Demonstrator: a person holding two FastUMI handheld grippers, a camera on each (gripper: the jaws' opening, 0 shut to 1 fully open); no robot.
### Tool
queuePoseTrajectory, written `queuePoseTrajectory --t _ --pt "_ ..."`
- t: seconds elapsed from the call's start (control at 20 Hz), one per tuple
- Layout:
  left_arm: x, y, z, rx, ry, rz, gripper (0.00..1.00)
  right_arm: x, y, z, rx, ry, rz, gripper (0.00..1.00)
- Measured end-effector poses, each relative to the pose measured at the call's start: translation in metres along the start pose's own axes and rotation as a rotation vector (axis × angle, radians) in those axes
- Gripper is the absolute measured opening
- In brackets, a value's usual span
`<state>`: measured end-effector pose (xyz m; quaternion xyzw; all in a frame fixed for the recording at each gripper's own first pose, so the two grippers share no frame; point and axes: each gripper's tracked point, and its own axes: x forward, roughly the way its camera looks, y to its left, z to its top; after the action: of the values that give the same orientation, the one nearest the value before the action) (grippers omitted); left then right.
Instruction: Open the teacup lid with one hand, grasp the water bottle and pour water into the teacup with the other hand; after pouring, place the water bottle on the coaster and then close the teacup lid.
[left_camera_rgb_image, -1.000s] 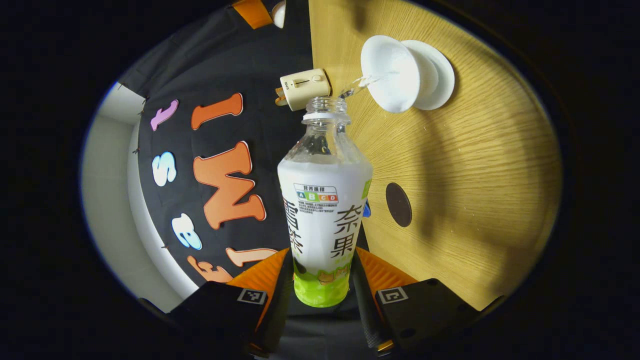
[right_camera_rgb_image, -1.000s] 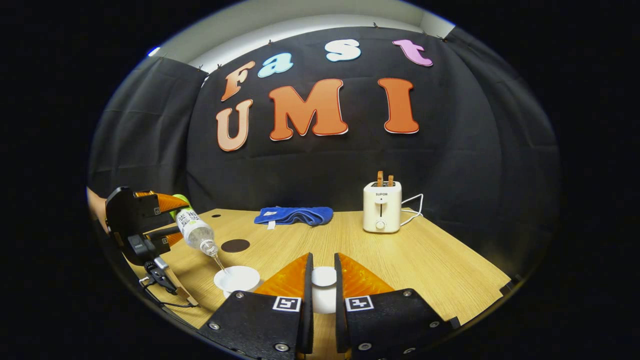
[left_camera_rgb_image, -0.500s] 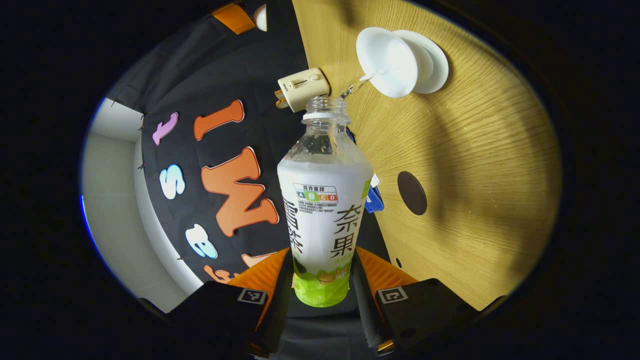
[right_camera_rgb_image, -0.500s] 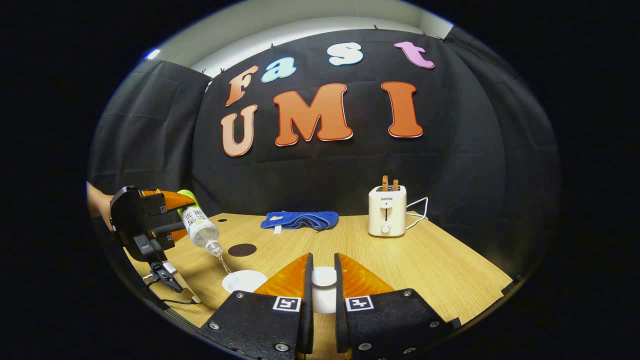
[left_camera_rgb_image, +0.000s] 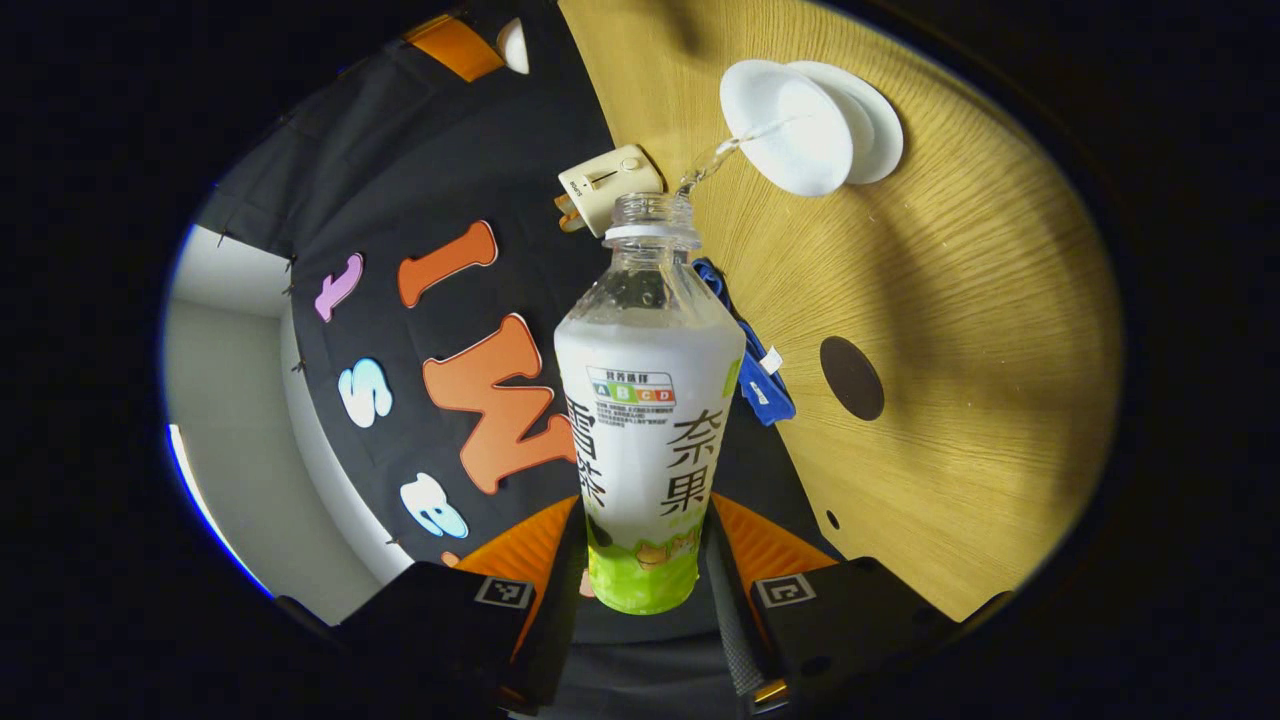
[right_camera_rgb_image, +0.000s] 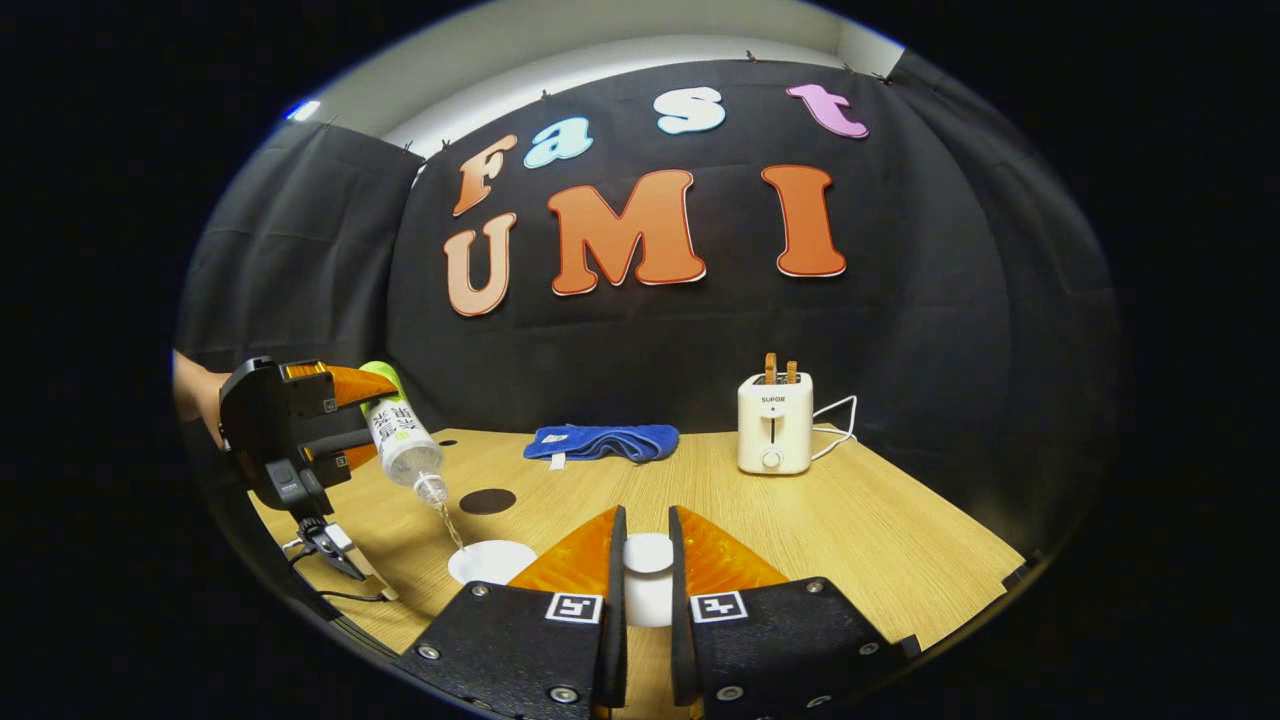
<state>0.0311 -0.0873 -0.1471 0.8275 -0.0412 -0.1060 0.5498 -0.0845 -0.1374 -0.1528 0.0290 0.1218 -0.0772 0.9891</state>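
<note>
Left hand-held gripper (left_camera_rgb_image: 645, 560) clamps the water bottle (left_camera_rgb_image: 648, 400) low on its body, both fingers pressed on the labelled part. Bottle uncapped, tilted neck-down; a thin stream of water (left_camera_rgb_image: 715, 160) runs from its mouth into the open white teacup (left_camera_rgb_image: 785, 125). Clear liquid visible in the bottle's neck; the level under the label cannot be told. Teacup stands on a white saucer (left_camera_rgb_image: 878, 120) on the tabletop (left_camera_rgb_image: 960, 330). In the right gripper view the same left hand-held gripper (right_camera_rgb_image: 345, 420) hangs at the left with the bottle (right_camera_rgb_image: 400, 445) angled down over the teacup (right_camera_rgb_image: 492, 561), a bare arm (right_camera_rgb_image: 195, 392) behind it.

Right hand-held gripper (right_camera_rgb_image: 648, 585) is narrowed on the white teacup lid (right_camera_rgb_image: 648, 570), lid between both fingers, held off to the right of the cup and apart from it.

Dark round coaster (right_camera_rgb_image: 487, 501) lies bare on the tabletop just beyond the teacup; also seen in the left gripper view (left_camera_rgb_image: 852, 363). Blue cloth (right_camera_rgb_image: 602, 441) sits folded near the back edge, and a cream toaster (right_camera_rgb_image: 772, 427) with two slices up stands back right, cord trailing behind. Teacup sits near the front left edge of the tabletop. Middle and right of the tabletop lie open wood.
</note>
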Motion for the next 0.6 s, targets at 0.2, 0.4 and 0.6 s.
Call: queuePoseTrajectory --t 0.2,0.4,0.6 --pt "-0.001 0.006 -0.001 0.025 -0.004 0.016 0.66 0.000 -0.002 -0.003 -0.010 0.002 -0.005 0.18" --pt "-0.002 0.013 0.002 0.043 -0.015 0.025 0.66 -0.002 -0.001 -0.002 -0.018 0.002 -0.002 0.18" --pt "0.001 0.015 0.004 0.059 -0.022 0.031 0.66 -0.005 0.001 -0.001 -0.023 -0.004 0.005 0.18"
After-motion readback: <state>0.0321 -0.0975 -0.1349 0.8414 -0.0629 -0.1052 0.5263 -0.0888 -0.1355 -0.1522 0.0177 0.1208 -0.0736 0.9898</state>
